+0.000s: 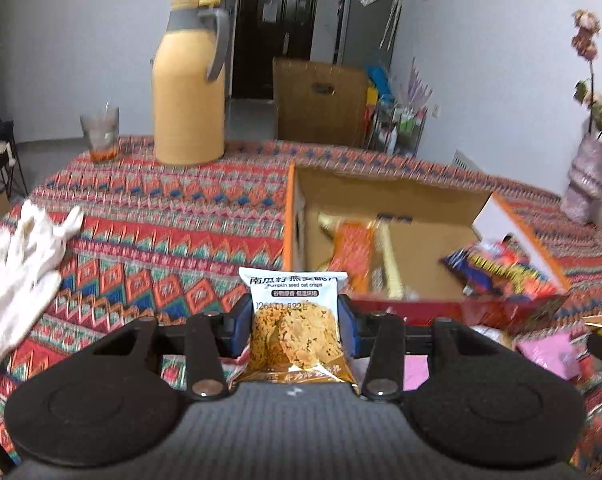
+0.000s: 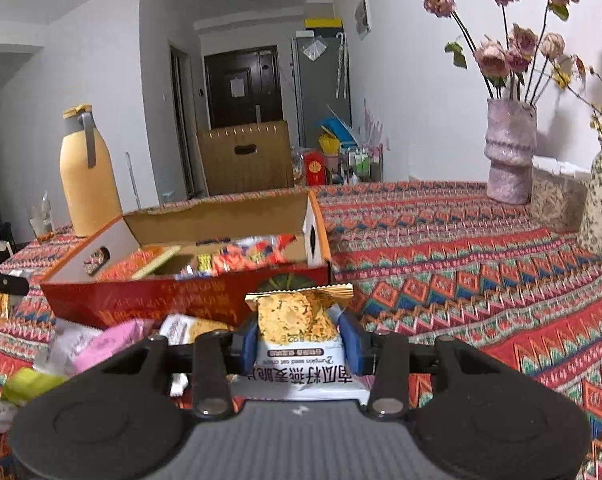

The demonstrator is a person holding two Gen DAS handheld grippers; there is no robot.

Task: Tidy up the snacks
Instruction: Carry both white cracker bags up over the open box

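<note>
Here, each gripper, left (image 1: 297, 322) and right (image 2: 301, 342), clamps a crisp packet (image 1: 295, 320) (image 2: 301, 320), apparently bound for the open box (image 1: 401, 192) (image 2: 181, 292).

left packet (image 1: 297, 320): oat crisps, upright, clamped
right packet (image 2: 301, 332): same kind, inverted, clamped
box (image 2: 189, 300): open, snacks inside

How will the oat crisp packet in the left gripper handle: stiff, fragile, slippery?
The oat crisp packet is probably light, as the left gripper holds it upright. Its thin crisps look breakable. The glossy film may slip.
</note>
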